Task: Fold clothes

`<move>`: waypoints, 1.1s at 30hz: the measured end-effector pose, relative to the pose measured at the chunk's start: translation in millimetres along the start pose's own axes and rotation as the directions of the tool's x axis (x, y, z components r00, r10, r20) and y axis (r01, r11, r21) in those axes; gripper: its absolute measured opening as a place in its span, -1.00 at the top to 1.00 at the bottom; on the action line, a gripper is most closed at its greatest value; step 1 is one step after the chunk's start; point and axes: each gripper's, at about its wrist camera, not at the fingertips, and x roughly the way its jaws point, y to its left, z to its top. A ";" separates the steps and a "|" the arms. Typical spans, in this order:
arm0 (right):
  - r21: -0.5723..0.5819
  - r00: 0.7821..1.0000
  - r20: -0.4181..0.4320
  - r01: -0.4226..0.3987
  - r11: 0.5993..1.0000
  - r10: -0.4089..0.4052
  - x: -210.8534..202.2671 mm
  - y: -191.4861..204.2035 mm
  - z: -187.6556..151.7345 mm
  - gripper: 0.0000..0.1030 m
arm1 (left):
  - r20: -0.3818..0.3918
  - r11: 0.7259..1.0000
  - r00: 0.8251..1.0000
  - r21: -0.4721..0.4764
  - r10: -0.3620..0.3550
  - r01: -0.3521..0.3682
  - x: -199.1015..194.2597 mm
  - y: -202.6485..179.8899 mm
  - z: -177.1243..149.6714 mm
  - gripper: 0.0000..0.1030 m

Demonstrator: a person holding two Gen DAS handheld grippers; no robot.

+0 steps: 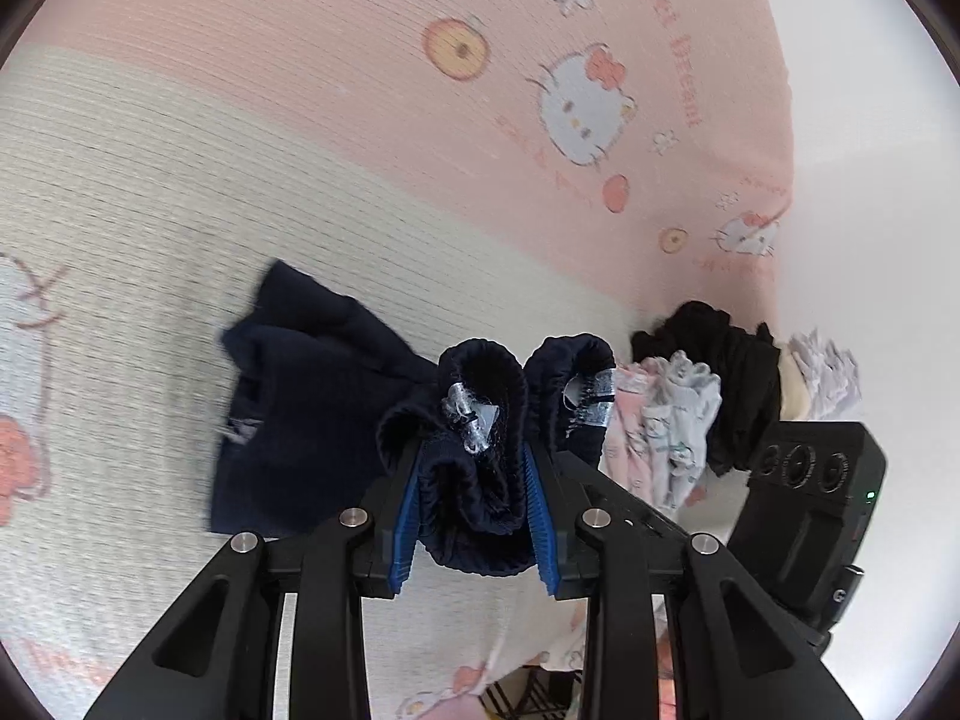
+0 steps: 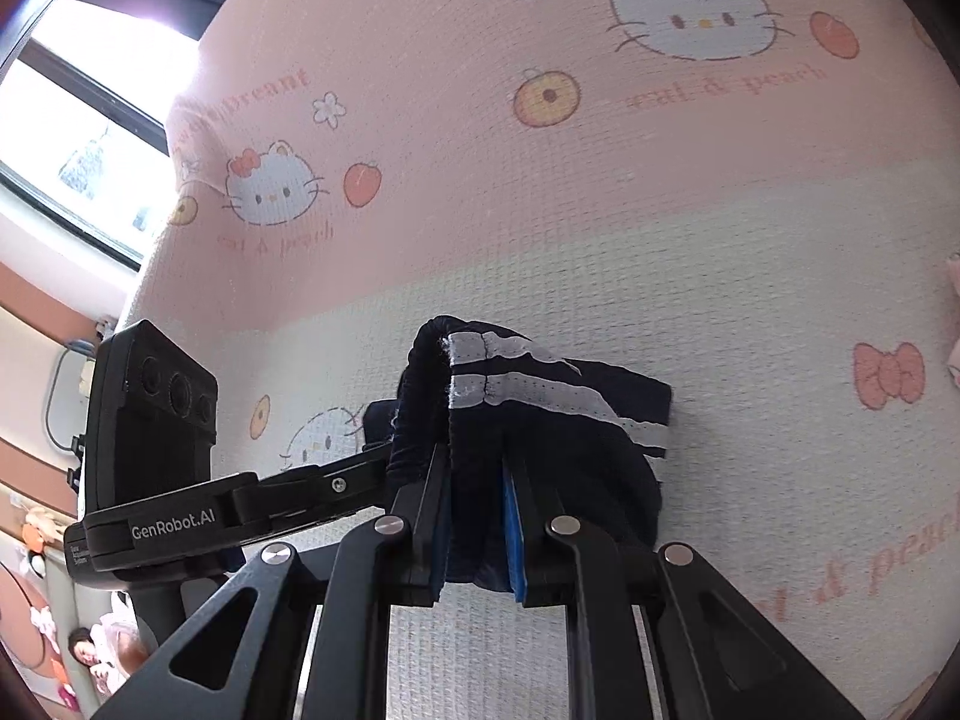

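A pair of navy shorts (image 1: 300,414) with white side stripes (image 2: 540,384) is held between both grippers above the bed. My left gripper (image 1: 474,450) is shut on the gathered elastic waistband, which bunches up between its blue pads (image 1: 405,516). My right gripper (image 2: 477,474) is shut on the other end of the waistband, beside the striped side seam. The rest of the shorts hangs down and lies on the blanket to the left in the left wrist view. The other gripper's body shows at the edge of each view.
A pink and cream cat-print blanket (image 1: 360,120) covers the bed. A pile of clothes lies at its right edge: a black garment (image 1: 732,384), pale printed pieces (image 1: 666,426) and a white frilly one (image 1: 822,372). A window (image 2: 78,120) is on the left.
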 end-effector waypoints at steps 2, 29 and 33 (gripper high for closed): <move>-0.011 1.000 -0.009 -0.002 1.000 0.002 6.1 6.3 0.7 0.73 | 0.010 1.000 1.000 -0.012 0.010 -0.010 -5.5 6.4 1.1 0.47; 0.053 0.995 -0.068 -0.068 0.996 0.072 27.1 6.8 4.7 0.04 | 0.064 0.973 0.975 -0.105 0.211 -0.203 -43.0 43.7 5.5 -0.16; 0.119 0.987 -0.050 -0.143 0.982 0.150 12.0 -9.8 7.3 0.02 | 0.082 0.974 0.974 -0.090 0.213 -0.206 -54.2 38.2 2.9 -0.17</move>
